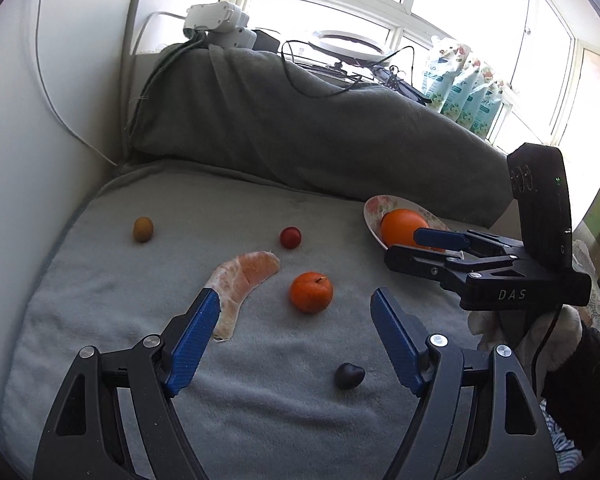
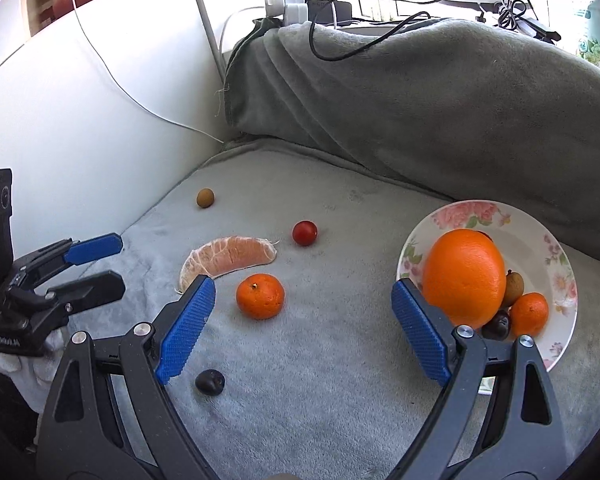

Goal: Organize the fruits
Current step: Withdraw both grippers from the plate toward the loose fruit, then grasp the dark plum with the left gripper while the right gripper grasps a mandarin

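Spread across a pale grey plush blanket (image 2: 340, 360): a peeled, curved pomelo segment (image 2: 230, 258), a small orange mandarin (image 2: 260, 296), a round red cherry tomato (image 2: 304, 233), a tan-brown round fruit (image 2: 205, 198) and a dark purple plum (image 2: 209, 381). Piled in a white floral-rimmed plate (image 2: 540, 236): 1 big orange (image 2: 464, 276), 1 smaller mandarin and what may be 2 more small fruits. Left gripper (image 1: 296, 304) and right gripper (image 2: 304, 292) both spread wide, grasping nothing, poised above the loose fruit.
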Tool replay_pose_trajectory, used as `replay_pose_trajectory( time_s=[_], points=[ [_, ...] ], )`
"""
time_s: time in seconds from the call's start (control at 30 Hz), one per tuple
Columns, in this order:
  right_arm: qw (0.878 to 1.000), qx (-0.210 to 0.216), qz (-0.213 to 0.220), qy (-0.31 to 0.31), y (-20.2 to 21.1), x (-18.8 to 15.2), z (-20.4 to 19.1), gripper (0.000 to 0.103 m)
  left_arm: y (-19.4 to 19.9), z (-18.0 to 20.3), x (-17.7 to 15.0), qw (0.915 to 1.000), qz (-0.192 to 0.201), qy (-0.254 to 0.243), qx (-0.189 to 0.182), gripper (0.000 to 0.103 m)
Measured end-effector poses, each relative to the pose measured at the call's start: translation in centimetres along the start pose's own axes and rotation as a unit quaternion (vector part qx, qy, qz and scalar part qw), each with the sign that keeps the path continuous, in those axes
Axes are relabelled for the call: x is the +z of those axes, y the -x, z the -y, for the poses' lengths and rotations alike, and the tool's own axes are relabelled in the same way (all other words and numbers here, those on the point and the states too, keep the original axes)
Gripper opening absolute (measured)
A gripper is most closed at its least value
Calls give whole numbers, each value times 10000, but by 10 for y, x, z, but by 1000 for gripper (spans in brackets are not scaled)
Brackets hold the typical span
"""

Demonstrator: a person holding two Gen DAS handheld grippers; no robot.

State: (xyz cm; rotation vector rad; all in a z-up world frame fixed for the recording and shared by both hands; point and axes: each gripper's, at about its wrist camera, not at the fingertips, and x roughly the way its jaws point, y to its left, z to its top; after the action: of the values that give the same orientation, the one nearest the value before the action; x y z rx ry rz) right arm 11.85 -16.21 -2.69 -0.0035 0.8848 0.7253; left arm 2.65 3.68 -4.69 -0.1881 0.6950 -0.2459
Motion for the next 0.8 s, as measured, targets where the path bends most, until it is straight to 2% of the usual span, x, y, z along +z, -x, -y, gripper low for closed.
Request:
replay_pose_trajectory(
  time_s=[0.07,0.13,0.33,0.67,0.8],
  points=[
    [9999,89,-50,-23,-6,0,-2,92,-2,5,-8,9999,-65,-24,-95,78],
    [9998,167,-115,-28,-13,0,-4,92,-7,10,-15,9996,-202,-35,-217,71],
    [9990,317,-312,-70,-33,-2,-7,92,-25,26,-34,9972,-573,-104,-468,60],
    [9964,562,-605,-180,-59,-4,-10,73,-46,36,-49,9946,-866,-131,-564,47],
    [9959,569,-685,-168,-66,-6,-12,72,-48,39,-51,9946,-894,-136,-511,45]
  ],
)
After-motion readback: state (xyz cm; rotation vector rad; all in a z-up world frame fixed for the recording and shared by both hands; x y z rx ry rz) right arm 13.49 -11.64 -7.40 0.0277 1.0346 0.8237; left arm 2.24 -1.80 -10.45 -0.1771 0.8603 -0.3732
